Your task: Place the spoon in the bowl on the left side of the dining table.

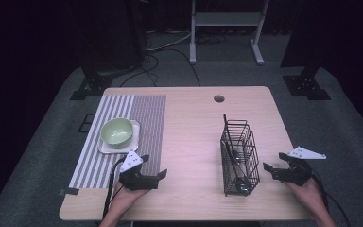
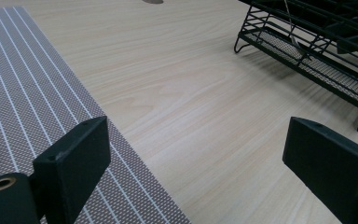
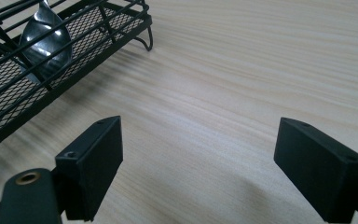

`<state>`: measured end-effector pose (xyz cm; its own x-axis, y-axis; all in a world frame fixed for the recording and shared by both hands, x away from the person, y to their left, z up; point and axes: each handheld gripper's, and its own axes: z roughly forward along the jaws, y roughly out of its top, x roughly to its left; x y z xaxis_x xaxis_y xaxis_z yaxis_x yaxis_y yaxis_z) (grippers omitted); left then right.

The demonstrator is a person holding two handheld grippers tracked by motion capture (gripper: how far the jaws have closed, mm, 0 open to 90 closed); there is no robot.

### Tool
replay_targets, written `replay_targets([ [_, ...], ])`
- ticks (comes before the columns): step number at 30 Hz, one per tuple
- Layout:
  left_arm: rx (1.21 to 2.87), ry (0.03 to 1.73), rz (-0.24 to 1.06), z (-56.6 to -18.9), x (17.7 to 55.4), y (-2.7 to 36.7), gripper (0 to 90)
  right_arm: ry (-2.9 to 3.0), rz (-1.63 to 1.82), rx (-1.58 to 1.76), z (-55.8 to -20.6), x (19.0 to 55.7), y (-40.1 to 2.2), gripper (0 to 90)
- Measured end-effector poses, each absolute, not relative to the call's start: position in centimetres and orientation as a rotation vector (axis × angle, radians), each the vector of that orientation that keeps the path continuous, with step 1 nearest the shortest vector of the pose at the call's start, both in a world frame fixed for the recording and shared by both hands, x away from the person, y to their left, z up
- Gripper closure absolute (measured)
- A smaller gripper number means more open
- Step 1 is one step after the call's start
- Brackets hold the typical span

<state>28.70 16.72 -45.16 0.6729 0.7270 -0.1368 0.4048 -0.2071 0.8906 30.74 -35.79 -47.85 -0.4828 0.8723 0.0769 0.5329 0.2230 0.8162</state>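
Basket (image 1: 239,158) cutlery sits between my grippers; left gripper (image 1: 152,176) and right gripper (image 1: 273,168) both gape wide, empty. I'd approach the spoon (image 3: 44,39) from above.

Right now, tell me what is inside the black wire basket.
The wire basket holds a shiny metal spoon and other dark utensils; the wires hide what kind they are.

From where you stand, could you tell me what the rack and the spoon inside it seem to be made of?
The rack looks like black-coated metal wire, with thin rods and a mesh floor. The spoon looks like polished steel, given its bright mirror-like glare.
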Motion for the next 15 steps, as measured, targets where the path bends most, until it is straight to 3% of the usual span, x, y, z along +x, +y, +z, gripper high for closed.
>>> replay_targets([
  [15, 1.862, 0.835, 0.325, -43.8, 30.0, 14.8, 7.1, 2.126, 1.139, 1.306, -48.0, 31.0, -35.3, 14.3],
])
